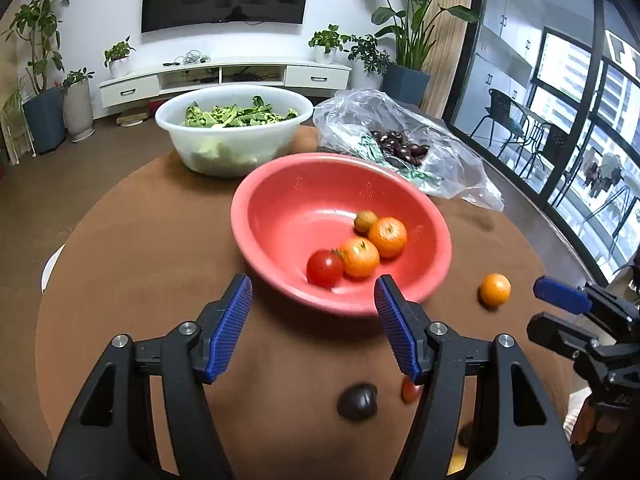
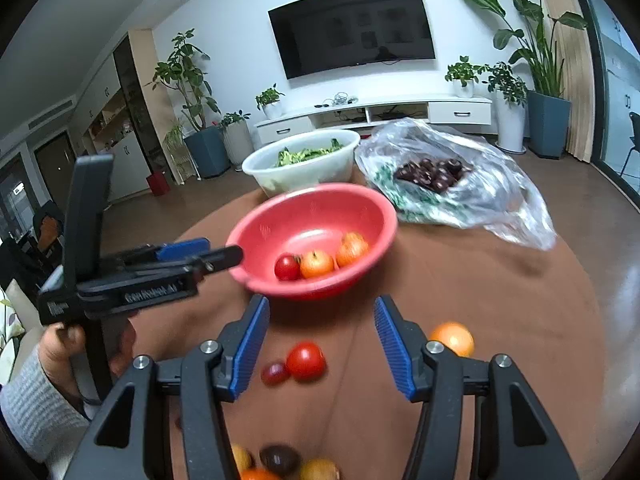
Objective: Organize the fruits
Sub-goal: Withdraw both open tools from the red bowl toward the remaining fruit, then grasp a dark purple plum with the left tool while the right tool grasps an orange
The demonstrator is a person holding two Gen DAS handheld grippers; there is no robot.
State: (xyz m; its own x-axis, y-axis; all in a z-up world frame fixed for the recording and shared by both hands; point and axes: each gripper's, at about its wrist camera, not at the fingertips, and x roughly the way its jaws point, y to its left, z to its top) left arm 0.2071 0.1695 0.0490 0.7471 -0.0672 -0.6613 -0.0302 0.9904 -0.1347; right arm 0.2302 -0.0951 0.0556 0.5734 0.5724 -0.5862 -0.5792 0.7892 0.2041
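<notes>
Dark fruit point(image 2: 280, 459) nearest; left gripper point(image 2: 224, 255) lettering blurred, perhaps "GenRobot AI".

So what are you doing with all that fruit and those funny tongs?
A person holds tongs in each hand and is sorting fruit into the round pink plastic bowl on the brown table. A red tomato, two orange fruits and a small yellowish one are already in it. The left tongs are open and empty near the bowl's rim. The right tongs are open over a loose red tomato and a small dark red fruit.
</notes>
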